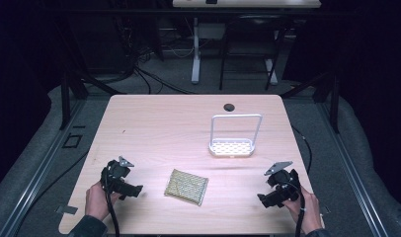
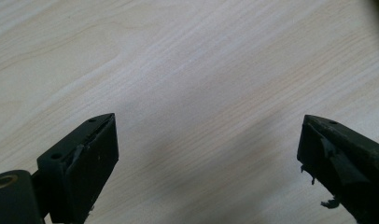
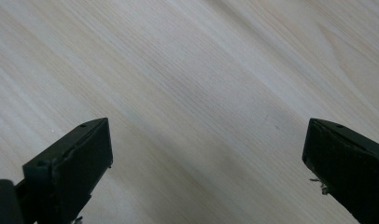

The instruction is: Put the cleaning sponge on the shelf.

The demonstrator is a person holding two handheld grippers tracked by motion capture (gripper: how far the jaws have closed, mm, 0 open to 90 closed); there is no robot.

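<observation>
Sponge [image 1: 186, 186] sits flat on the table [image 1: 154, 123], near the front edge and roughly midway between the two hands. It's a squarish yellow-green pad, turned a bit so its corners point off-axis, with a ribbed or woven-looking top; the finer texture is too small to make out.

The table is pale wood grain with rounded corners and a small dark round hole near the far edge. Behind and to the right of the sponge stands a little white rack [image 1: 231, 147]: a shallow tray with holes in its floor, plus a tall thin wire hoop rising over it like a handle. It's well apart from the sponge.

Left gripper [image 1: 138, 189] is just left of the sponge, black and chunky, pointing toward it but not touching. In the left gripper view its jaws are spread wide with just bare wood between them, pads looking a bit scuffed and frayed. Right gripper [image 1: 263, 199] is further off on the right side, also aimed inward, and in its own view the jaws stand spread too, with plain tabletop between them.

Nothing lies between either gripper and the sponge. Past the table there's grey carpet, dark cables and the legs of another desk.
</observation>
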